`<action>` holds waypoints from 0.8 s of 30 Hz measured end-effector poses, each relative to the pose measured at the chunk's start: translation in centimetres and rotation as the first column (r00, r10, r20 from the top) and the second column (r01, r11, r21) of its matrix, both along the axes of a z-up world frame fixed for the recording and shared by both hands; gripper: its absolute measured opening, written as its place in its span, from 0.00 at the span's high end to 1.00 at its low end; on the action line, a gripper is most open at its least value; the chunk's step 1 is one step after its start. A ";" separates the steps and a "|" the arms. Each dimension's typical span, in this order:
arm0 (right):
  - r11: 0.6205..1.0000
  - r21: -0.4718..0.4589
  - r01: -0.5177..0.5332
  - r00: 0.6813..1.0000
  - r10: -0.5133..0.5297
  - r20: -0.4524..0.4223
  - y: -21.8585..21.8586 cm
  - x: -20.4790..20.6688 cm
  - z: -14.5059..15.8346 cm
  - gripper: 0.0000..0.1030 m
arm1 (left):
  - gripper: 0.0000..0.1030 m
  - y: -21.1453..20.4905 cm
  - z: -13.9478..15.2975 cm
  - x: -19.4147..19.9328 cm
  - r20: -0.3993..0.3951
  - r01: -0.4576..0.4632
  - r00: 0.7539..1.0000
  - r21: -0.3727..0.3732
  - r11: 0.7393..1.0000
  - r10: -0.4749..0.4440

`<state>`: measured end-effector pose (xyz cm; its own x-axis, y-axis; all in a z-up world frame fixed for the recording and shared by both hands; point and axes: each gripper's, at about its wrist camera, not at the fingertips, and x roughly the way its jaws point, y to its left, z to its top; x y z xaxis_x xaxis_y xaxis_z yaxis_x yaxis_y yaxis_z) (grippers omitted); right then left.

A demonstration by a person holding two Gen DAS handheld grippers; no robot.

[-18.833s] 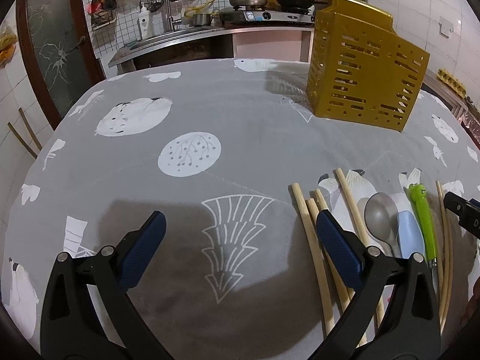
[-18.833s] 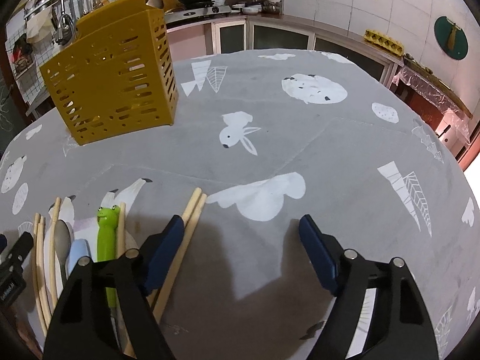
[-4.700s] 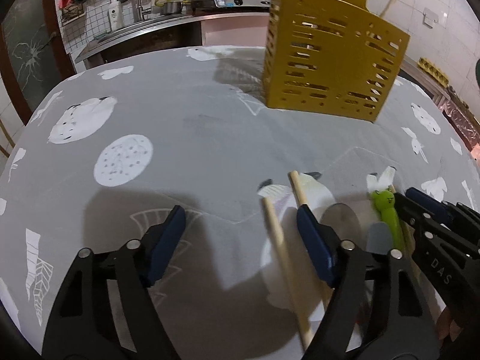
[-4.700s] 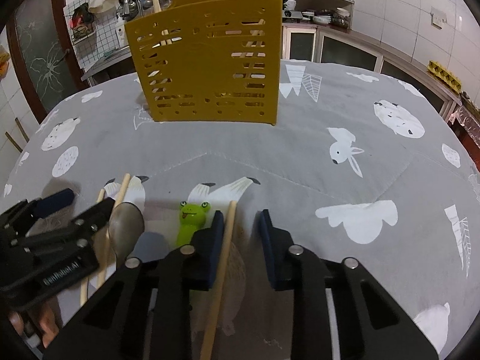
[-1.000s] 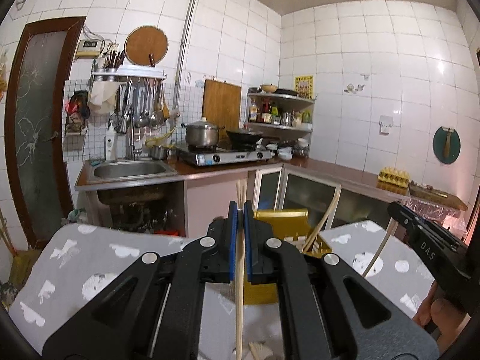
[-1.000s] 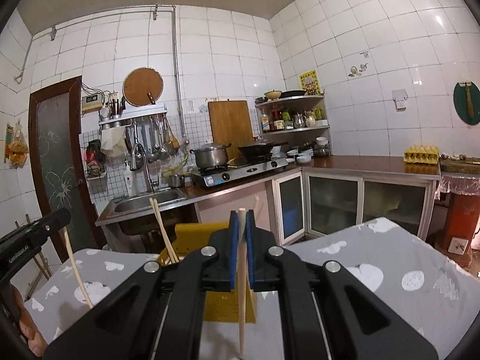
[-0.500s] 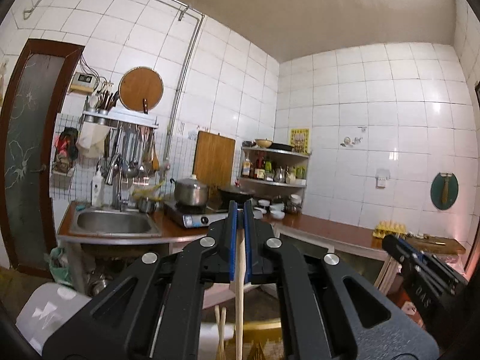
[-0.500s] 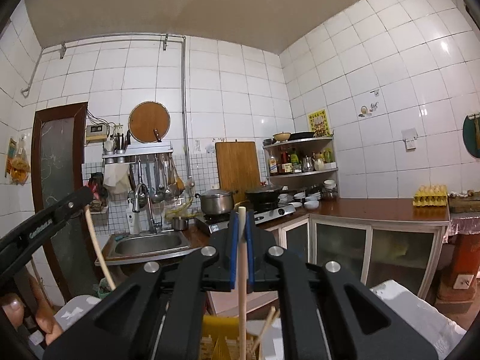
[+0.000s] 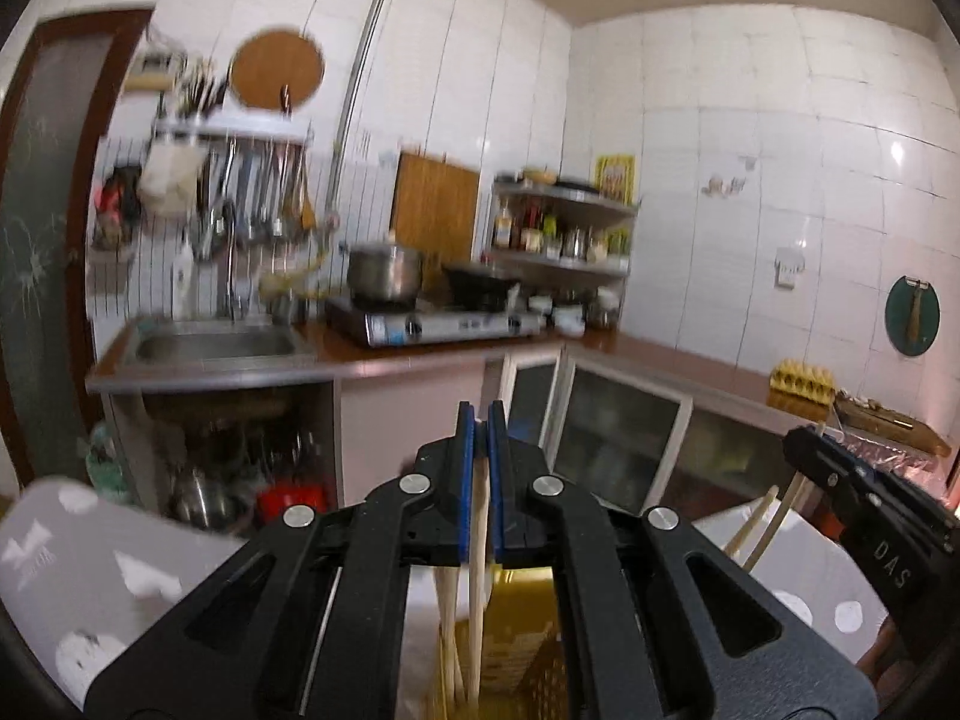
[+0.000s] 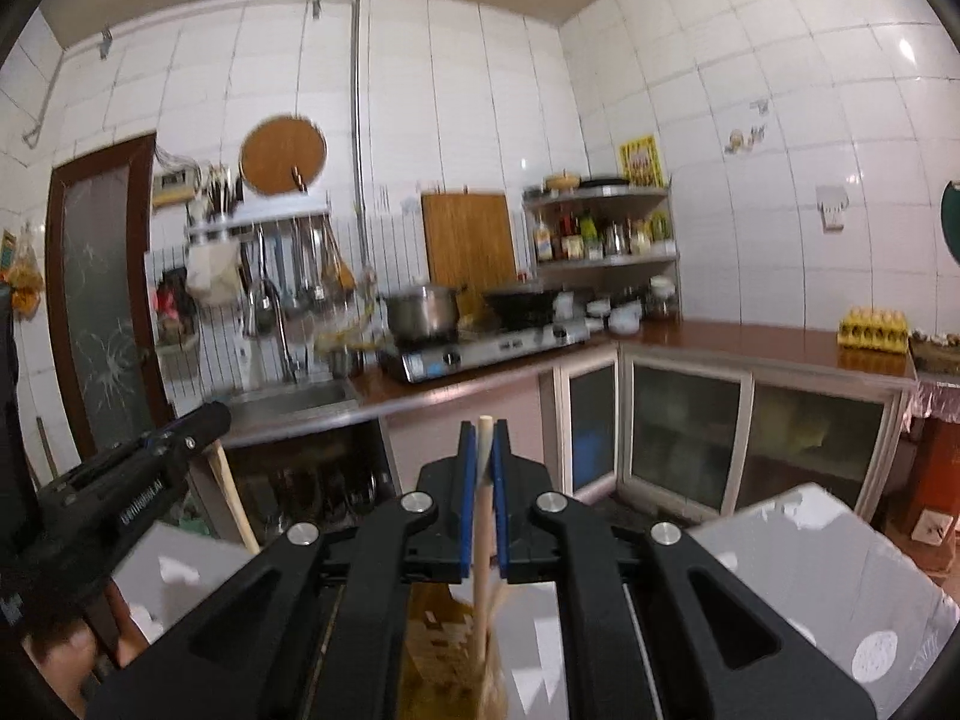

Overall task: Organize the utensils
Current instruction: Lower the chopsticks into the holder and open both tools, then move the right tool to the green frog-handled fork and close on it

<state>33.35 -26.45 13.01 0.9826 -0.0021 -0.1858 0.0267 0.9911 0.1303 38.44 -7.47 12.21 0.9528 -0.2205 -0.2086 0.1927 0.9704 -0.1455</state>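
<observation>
My left gripper (image 9: 480,426) is shut on a wooden chopstick (image 9: 478,570) that hangs straight down into the yellow slotted utensil holder (image 9: 516,642) below it. Another chopstick (image 9: 447,618) stands in the holder beside it. My right gripper (image 10: 483,441) is shut on a second wooden chopstick (image 10: 482,534), also held upright over the yellow holder (image 10: 438,642). The right gripper shows at the right of the left wrist view (image 9: 864,498) with chopsticks (image 9: 756,531) under it. The left gripper shows at the left of the right wrist view (image 10: 132,492).
The grey patterned tablecloth (image 9: 90,564) lies below on both sides, also in the right wrist view (image 10: 840,570). Beyond stand a counter with a sink (image 9: 216,348), a gas stove with a pot (image 9: 384,276), and glass-door cabinets (image 10: 690,420).
Both grippers have tilted back down a little and lowered their chopsticks toward the yellow holder, which now shows larger under the fingers. Both stay shut on their chopsticks.
</observation>
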 end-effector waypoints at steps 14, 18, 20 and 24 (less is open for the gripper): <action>0.997 -0.017 0.076 0.986 -0.078 -0.149 -1.5 -5.6 2.9 0.33 | 0.05 5.5 6.6 -9.9 0.043 -0.087 0.995 0.006 0.996 0.087; 0.997 -0.032 0.067 0.976 -0.073 -0.205 -0.9 -8.5 1.7 0.32 | 0.05 7.6 6.5 -12.4 -0.011 -0.096 0.995 0.005 0.995 0.096; 0.998 -0.033 0.060 0.968 -0.067 -0.242 -0.6 -9.6 0.4 0.32 | 0.05 8.5 5.5 -13.6 -0.043 -0.107 0.993 0.013 0.994 0.107; 0.998 -0.045 0.049 0.947 -0.061 -0.315 0.4 -11.1 -3.3 0.32 | 0.05 9.6 1.8 -15.0 -0.127 -0.122 0.984 0.061 0.991 0.129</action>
<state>22.27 -26.04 9.66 0.8717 -0.0670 -0.4854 0.1155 0.9908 0.0706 23.49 2.09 13.97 0.9361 -0.0865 -0.3410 0.0520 0.9927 -0.1092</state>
